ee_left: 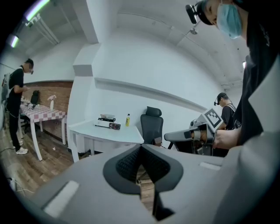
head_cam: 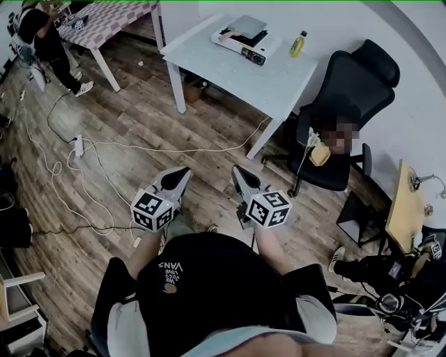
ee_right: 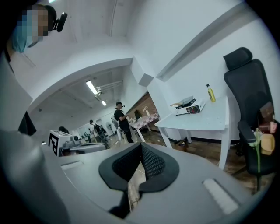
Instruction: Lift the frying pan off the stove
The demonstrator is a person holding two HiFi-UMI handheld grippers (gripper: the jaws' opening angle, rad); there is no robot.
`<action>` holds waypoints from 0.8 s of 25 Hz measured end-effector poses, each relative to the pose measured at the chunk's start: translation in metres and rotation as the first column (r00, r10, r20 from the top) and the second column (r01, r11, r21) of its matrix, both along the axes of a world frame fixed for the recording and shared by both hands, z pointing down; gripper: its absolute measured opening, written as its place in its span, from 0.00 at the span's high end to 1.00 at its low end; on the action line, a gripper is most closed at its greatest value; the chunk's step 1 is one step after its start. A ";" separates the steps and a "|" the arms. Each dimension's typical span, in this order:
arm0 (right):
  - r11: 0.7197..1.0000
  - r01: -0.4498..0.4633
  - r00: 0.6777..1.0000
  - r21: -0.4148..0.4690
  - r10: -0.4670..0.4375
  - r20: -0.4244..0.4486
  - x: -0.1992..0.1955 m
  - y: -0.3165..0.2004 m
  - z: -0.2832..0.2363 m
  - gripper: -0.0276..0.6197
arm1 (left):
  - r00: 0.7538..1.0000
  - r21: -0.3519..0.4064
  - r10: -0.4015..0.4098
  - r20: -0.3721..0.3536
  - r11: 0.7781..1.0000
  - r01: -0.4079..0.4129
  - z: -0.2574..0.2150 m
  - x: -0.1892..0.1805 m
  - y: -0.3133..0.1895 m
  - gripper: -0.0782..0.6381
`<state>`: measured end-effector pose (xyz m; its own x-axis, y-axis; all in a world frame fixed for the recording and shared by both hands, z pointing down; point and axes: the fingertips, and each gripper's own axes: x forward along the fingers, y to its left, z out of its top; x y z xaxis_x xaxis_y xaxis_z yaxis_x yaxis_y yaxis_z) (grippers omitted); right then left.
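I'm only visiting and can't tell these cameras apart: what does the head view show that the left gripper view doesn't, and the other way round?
Only the head view: a power strip with white cables trailing across the wooden floor.
Only the left gripper view: ceiling light strips and a brick wall.
Both: the white table, the stove and yellow bottle on it, the black office chair, and the right gripper, shut with nothing in it.
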<state>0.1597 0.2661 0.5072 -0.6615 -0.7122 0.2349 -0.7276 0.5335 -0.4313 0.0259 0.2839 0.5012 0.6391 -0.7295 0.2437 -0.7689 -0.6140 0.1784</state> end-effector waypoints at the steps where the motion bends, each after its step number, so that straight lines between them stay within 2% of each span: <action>1: 1.000 0.007 0.999 -0.003 -0.007 0.038 -0.002 0.000 -0.003 0.95 | 1.000 0.003 0.010 -0.015 1.000 -0.010 -0.002 0.002 0.000 0.89; 4: 0.998 -0.001 0.983 -0.055 0.012 0.185 -0.002 -0.007 -0.006 0.94 | 0.997 -0.004 0.025 -0.078 1.000 -0.025 -0.006 0.004 -0.002 0.86; 5: 0.996 -0.008 0.971 -0.087 0.028 0.237 -0.002 -0.010 -0.005 0.82 | 0.994 -0.011 0.015 -0.106 1.000 -0.016 -0.007 0.003 -0.005 0.82; 6: 0.993 -0.012 0.959 -0.120 0.045 0.281 -0.001 -0.013 -0.003 0.69 | 0.991 -0.019 -0.002 -0.131 1.000 0.000 -0.007 0.000 -0.008 0.70; 7: 0.989 -0.013 0.948 -0.148 0.059 0.311 -0.001 -0.017 -0.001 0.60 | 0.989 -0.026 -0.020 -0.149 1.000 0.017 -0.007 -0.003 -0.013 0.58; 8: 0.986 -0.015 0.944 -0.165 0.068 0.324 -0.001 -0.021 0.001 0.58 | 0.986 -0.031 -0.034 -0.161 0.999 0.029 -0.006 -0.007 -0.018 0.57; 14: 0.985 -0.055 0.948 -0.164 0.103 0.301 -0.012 -0.062 0.000 0.56 | 0.976 -0.061 -0.042 -0.214 0.998 0.029 -0.001 -0.035 -0.062 0.53; 20: 0.980 -0.118 0.945 -0.161 0.160 0.286 -0.031 -0.136 -0.010 0.56 | 0.965 -0.077 0.016 -0.261 0.996 -0.037 -0.005 -0.056 -0.138 0.51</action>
